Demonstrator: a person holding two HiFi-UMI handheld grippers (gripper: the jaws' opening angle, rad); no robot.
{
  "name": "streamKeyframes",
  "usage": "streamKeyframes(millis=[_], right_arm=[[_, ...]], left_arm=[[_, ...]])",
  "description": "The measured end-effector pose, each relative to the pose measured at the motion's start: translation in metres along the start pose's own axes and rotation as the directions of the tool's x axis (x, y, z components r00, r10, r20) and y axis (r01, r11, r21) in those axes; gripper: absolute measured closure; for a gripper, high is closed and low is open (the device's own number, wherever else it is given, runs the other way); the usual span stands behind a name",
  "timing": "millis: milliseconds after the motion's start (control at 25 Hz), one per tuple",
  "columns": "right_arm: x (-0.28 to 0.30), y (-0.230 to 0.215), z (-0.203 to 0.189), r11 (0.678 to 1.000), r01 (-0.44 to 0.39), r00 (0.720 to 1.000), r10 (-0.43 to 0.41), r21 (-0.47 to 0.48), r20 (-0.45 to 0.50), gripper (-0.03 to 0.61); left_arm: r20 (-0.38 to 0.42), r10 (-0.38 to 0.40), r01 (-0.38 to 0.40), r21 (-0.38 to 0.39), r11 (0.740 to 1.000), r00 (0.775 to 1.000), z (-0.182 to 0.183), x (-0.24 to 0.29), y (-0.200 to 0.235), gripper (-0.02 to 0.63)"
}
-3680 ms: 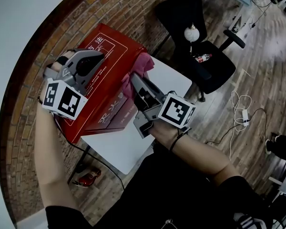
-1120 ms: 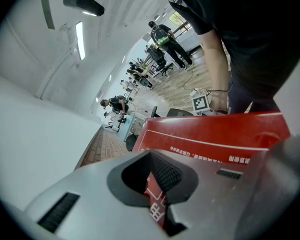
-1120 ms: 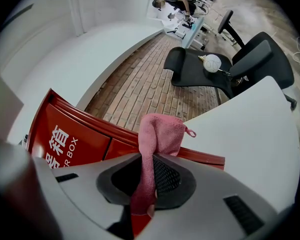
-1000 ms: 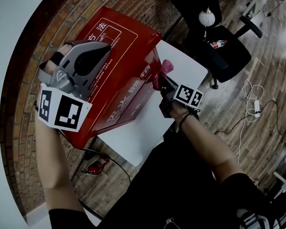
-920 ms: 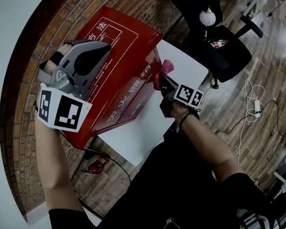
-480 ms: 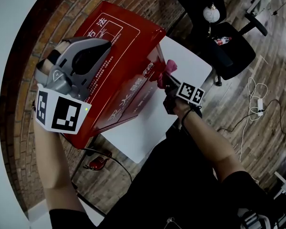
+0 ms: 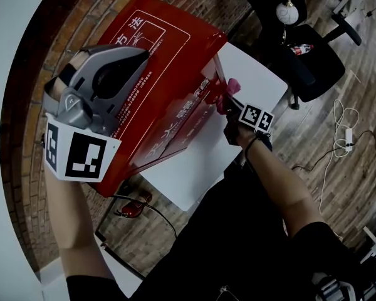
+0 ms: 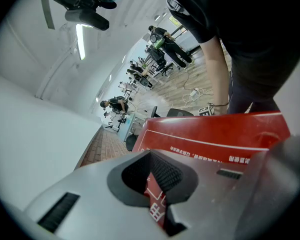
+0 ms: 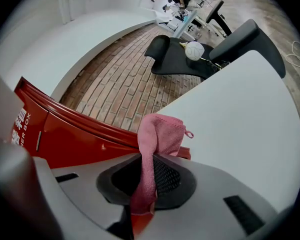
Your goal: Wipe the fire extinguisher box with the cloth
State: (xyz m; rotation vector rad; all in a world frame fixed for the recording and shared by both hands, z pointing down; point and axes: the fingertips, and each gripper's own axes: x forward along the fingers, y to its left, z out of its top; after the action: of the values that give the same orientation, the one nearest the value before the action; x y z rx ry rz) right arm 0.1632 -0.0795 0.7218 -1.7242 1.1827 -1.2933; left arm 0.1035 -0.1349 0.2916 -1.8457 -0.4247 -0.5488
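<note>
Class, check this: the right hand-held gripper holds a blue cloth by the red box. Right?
No: the cloth is pink, not blue, as the right gripper view shows. The right hand-held gripper does hold it by the red box.

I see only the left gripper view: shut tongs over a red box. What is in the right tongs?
Observer: The right tongs are shut on a pink cloth.
Operator: Where is the cloth against the box?
Observer: At the low end of the right front corner of the red box. I cannot confirm contact.
Operator: On what does the box stand?
Observer: On a white table, with bare top in front of it.
</note>
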Motion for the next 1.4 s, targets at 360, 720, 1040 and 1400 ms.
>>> streamKeyframes(millis=[360,720,1040,1400], right_arm=[[0.016,-0.037,-0.014,0.998,0.061,0.998,-0.061,0.007,-0.034,0.514],[0.028,-0.07,-0.038,0.987,0.158,0.983,-0.155,0.021,-0.103,0.514],[0.03,-0.074,-0.047,0.985,0.168,0.981,-0.164,0.027,-0.104,0.514],[0.026,-0.062,-0.075,0.989,0.143,0.981,-0.137,0.033,-0.137,0.514]], left_arm=[[0.002,-0.002,0.002,0.002,1.0,1.0,0.0,0.0,0.0,0.597],[-0.002,-0.001,0.001,-0.002,1.0,1.0,-0.002,0.001,0.0,0.597],[-0.004,0.001,-0.001,-0.002,1.0,1.0,-0.002,0.001,0.001,0.597],[-0.005,0.001,-0.001,-0.003,1.0,1.0,-0.001,0.001,0.0,0.597]])
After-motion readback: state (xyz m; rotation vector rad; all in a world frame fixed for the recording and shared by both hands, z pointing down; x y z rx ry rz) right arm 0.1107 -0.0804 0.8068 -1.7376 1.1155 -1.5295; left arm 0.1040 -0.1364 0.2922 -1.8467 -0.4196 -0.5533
